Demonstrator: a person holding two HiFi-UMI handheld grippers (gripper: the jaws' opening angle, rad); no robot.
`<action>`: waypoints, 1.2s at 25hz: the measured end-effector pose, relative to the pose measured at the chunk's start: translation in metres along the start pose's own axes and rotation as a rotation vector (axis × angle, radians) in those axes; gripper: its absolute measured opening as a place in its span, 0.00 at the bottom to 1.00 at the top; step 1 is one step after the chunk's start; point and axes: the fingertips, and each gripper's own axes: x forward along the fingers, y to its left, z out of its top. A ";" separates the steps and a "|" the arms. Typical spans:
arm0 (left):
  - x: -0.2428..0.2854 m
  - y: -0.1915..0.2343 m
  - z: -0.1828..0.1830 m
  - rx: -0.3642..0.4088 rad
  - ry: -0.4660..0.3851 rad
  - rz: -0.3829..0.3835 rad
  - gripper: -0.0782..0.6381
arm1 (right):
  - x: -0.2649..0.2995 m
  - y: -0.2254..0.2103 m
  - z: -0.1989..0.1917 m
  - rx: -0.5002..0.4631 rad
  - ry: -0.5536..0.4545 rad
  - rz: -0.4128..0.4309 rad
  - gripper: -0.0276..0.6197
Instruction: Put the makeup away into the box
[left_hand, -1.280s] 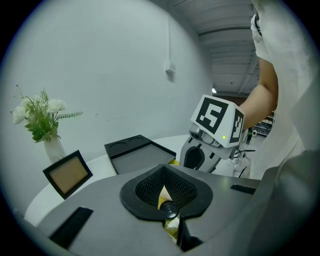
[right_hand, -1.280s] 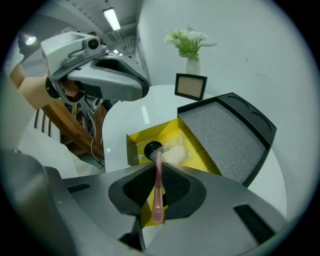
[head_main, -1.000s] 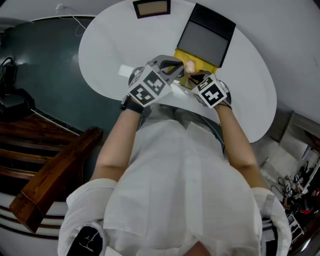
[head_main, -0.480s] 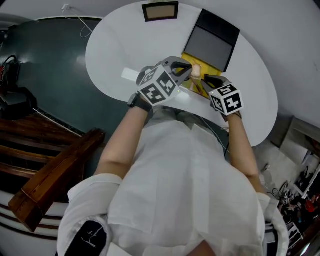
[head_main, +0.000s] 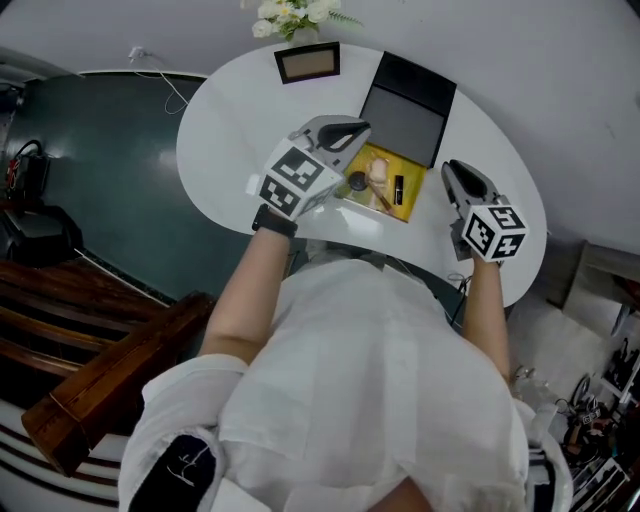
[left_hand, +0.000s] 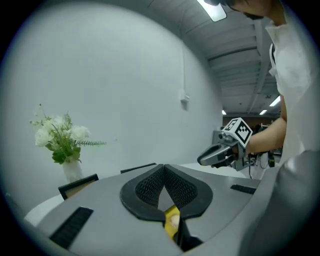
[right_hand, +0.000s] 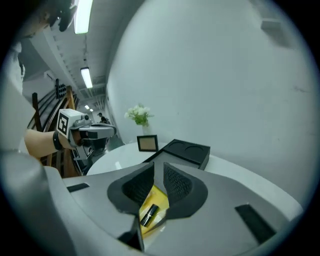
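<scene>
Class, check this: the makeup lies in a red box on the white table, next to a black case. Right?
No. The box is yellow, not red, as the head view shows; the makeup lies in it on the white table, next to the black case.

You are looking down on a white oval table (head_main: 215, 150) that is standing on a dark teal floor (head_main: 90, 170). At its far edge a small dark-framed picture (head_main: 307, 62) is standing upright. Just beyond it and slightly to the left, a vase of white flowers (head_main: 290, 12) is showing against the pale wall. A thin white cable (head_main: 158, 78) is trailing over the floor off the table's far left. On your near left, dark wooden furniture (head_main: 120, 370) is running along the floor, and a black object (head_main: 30, 225) is lying beyond it. At your near right, a clutter of small items (head_main: 595, 400) is lying, too small to tell apart. Overhead, strip lights (right_hand: 86, 77) are glowing.
</scene>
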 end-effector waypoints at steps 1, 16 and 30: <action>-0.002 0.005 0.009 -0.017 -0.024 0.019 0.13 | -0.008 -0.005 0.010 0.012 -0.050 -0.008 0.13; -0.039 0.054 0.133 -0.009 -0.320 0.238 0.13 | -0.147 -0.076 0.126 -0.020 -0.551 -0.234 0.06; -0.031 0.034 0.143 0.002 -0.324 0.235 0.13 | -0.165 -0.086 0.123 -0.074 -0.527 -0.256 0.06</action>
